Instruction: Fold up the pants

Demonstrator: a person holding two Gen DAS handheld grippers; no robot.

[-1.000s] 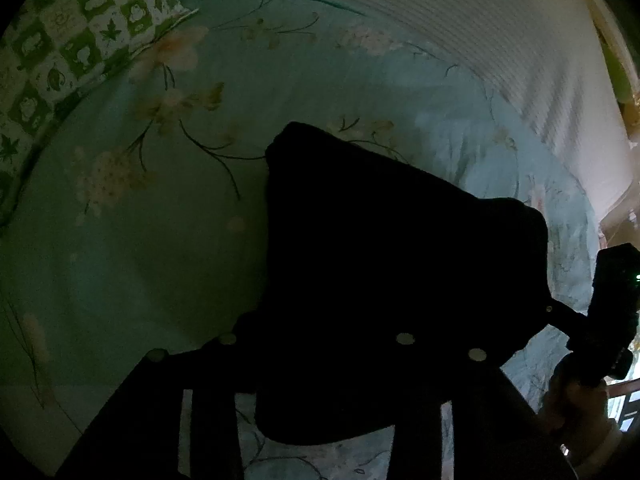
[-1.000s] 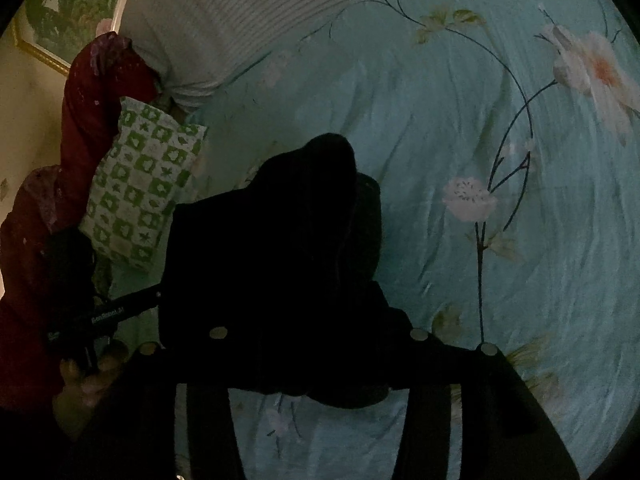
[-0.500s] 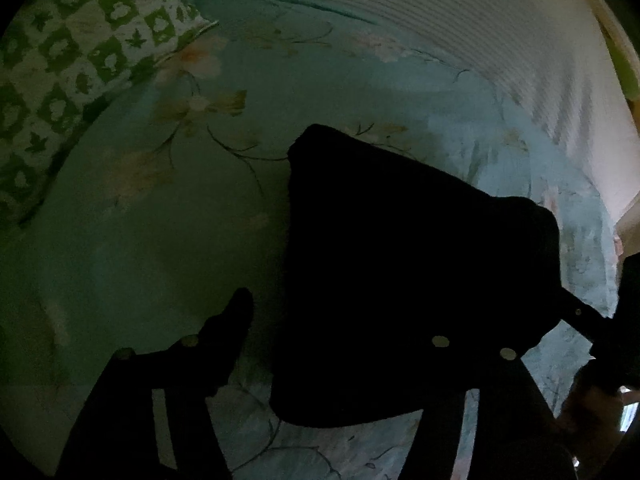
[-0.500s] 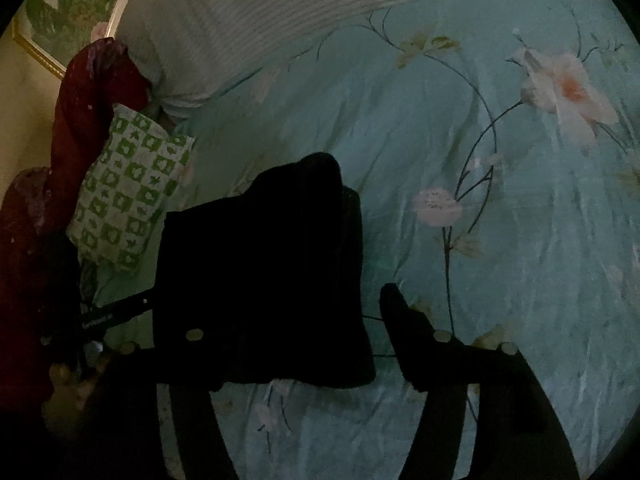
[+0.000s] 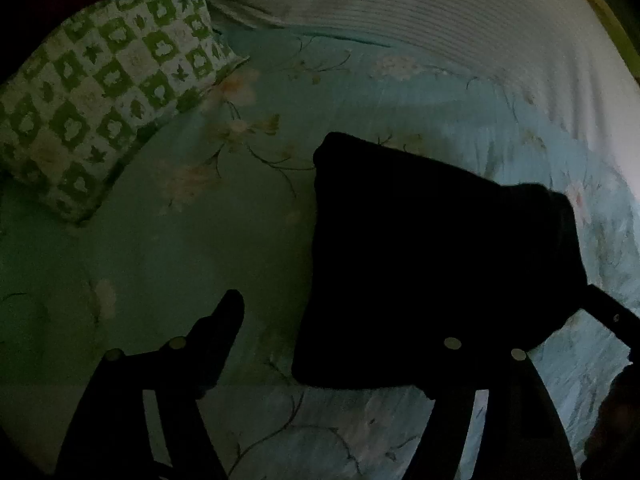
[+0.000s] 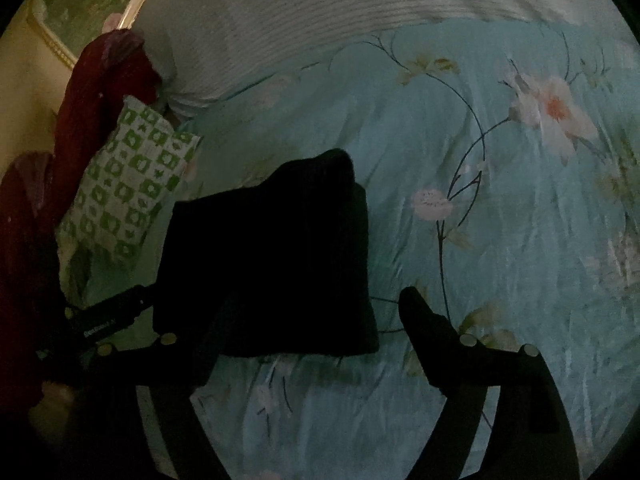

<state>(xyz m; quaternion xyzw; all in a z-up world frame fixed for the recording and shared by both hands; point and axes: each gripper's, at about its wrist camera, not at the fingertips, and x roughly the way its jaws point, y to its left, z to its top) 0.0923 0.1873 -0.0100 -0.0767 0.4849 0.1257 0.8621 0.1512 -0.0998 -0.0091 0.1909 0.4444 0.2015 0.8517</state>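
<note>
The black pants (image 5: 432, 264) lie folded into a compact rectangle on the teal floral bedsheet (image 5: 168, 264); they also show in the right wrist view (image 6: 272, 264). My left gripper (image 5: 332, 320) is open, its left finger (image 5: 224, 320) over bare sheet and its right finger dark against the pants' near edge. My right gripper (image 6: 316, 320) is open, its right finger (image 6: 424, 320) on the sheet beside the pants and its left finger over the pants' near edge. The other gripper shows at the edge of each view.
A green and white checked pillow (image 5: 104, 108) lies at the far left of the bed, also in the right wrist view (image 6: 124, 192). A white striped blanket (image 5: 440, 16) runs along the far side. Dark red cloth (image 6: 92, 92) hangs by the wall.
Both grippers have opened and let go of the pants, which now lie flat and folded. Both have drawn back a little and apart from the fold.
</note>
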